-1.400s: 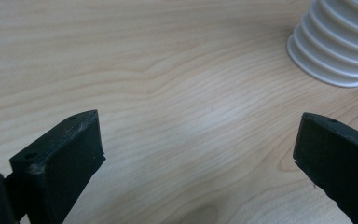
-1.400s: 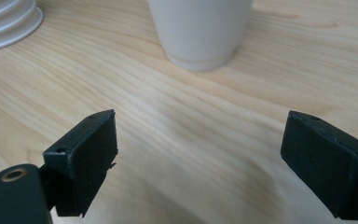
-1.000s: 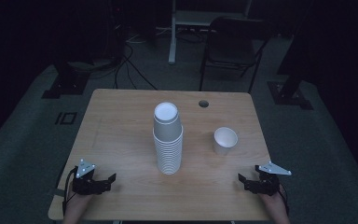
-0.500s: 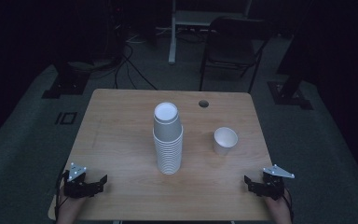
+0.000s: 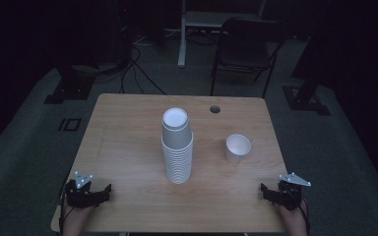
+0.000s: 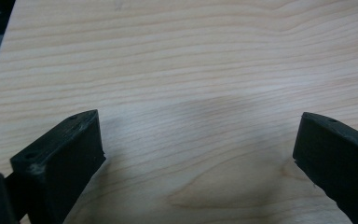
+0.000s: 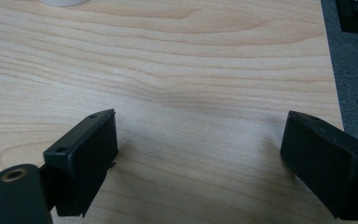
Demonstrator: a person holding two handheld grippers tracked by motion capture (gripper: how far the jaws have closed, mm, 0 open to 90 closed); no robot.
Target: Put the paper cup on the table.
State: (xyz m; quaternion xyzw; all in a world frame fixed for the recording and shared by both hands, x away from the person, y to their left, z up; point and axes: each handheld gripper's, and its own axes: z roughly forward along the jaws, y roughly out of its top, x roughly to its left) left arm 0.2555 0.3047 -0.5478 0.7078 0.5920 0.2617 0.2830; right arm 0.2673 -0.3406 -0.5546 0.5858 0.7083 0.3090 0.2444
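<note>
Worktop [image 5: 128,147]: a pale wooden top with a small round cable hole [image 5: 215,108] near its far edge; both grippers sit at its near edge, well apart from the cups.
Cup stack [image 5: 177,147]: a tall column of nested white paper cups, upright at the middle of the worktop. It is the main hazard: tall and light, it would likely topple from a sideways nudge or a squeeze placed too low.
Single cup [image 5: 237,148]: one white paper cup, upright and mouth up, to the right of the stack and apart from it. Thin paper walls would probably crush or skid if pinched hard at the rim.
Left gripper [image 5: 103,192]: low at the near left corner, its fingers [image 6: 60,158] spread wide over bare wood, holding nothing. A reach across to the stack risks pulling up several cups stuck together.
Right gripper [image 5: 267,191]: low at the near right edge, its fingers [image 7: 86,154] also wide and empty. The single cup's base shows at the top of the right gripper view, so a straight push forward could knock it toward the stack.
Cables: their trailing runs cannot be made out in the dim light, so any snag risk is unclear.
</note>
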